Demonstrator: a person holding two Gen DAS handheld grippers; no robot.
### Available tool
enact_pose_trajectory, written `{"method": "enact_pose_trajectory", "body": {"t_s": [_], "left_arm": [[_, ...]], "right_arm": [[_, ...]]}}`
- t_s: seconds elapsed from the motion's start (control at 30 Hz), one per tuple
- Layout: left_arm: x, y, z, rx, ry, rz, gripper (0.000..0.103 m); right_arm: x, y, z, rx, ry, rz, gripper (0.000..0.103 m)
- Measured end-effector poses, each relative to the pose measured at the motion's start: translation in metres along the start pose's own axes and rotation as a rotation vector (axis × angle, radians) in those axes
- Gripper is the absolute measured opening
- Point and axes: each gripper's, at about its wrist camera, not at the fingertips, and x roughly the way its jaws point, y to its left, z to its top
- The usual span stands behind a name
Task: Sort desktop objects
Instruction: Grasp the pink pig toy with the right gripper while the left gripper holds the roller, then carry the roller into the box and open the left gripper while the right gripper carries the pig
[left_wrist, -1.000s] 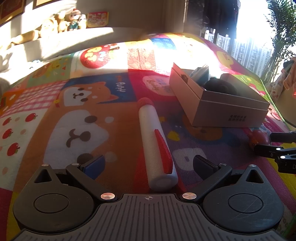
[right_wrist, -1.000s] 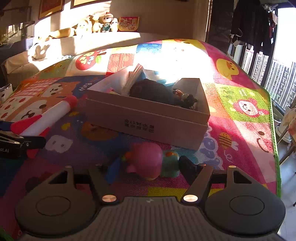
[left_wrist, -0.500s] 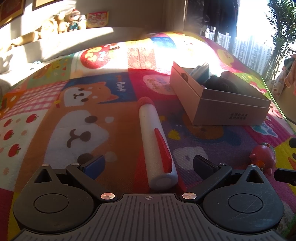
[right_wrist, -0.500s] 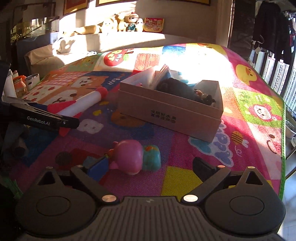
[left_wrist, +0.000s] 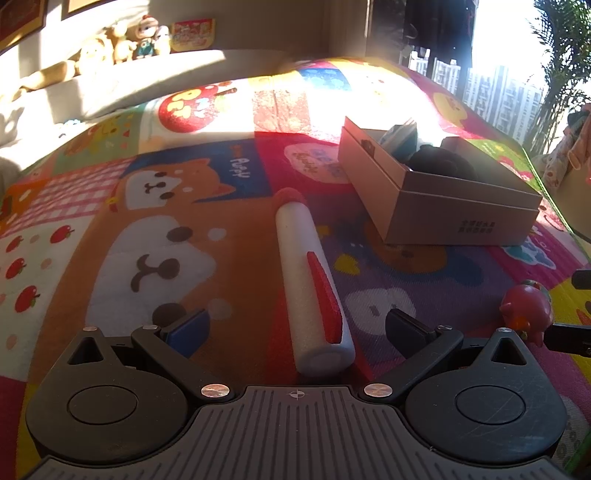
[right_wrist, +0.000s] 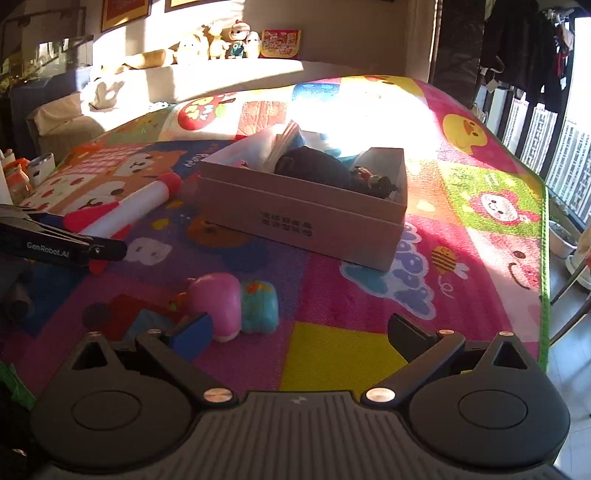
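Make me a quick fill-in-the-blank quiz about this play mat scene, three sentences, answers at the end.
1. The white foam tube with the red strip lies between the open jaws of the ____ gripper.
2. The black item sits inside the ____ box.
3. The pink toy lies on the mat, ____ the box.

Answers: left; cardboard; outside
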Motion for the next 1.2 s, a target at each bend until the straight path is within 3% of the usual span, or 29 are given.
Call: {"method": "enact_pose_trajectory", "body": {"t_s": [0.2,0.3,0.47,0.57,0.7,0.77,0.87,1.07,1.2], "left_arm": [[-0.002,0.001,0.0,-0.006,-0.014,-0.008,0.103],[-0.009,0.0,0.002,0.015,-0.063,-0.046,0.103],[0.0,-0.011,0.015,0.063,-0.035,-0.066,0.102],[0.013,-0.016,0.022,0.086,0.012,-0.049,0.077],[0.024,-0.018,0.024,0.116,0.036,-0.048,0.073],[0.023,-0.019,0.024,0.133,0.033,-0.053,0.063],[0.02,-0.019,0.027,0.134,0.042,-0.062,0.039],[-0.02,-0.022,0.028,0.178,0.0,-0.069,0.036],[-0.062,-0.028,0.037,0.197,-0.07,-0.091,0.036]], "right_arm": [[0.021,0.025,0.013,-0.016,0.014,0.061,0.099],[0.026,0.034,0.016,-0.067,0.041,0.053,0.073],[0.019,0.03,0.014,-0.073,0.019,0.032,0.072],[0.015,0.025,0.015,-0.047,0.008,0.013,0.072],[0.007,0.021,0.014,-0.043,-0.013,0.015,0.073],[0.006,0.02,0.013,-0.046,-0.012,0.014,0.073],[0.004,0.016,0.012,-0.034,-0.019,0.013,0.072],[-0.025,0.008,0.013,-0.022,-0.1,-0.004,0.072],[-0.054,-0.005,0.015,0.006,-0.17,-0.011,0.072]]}}
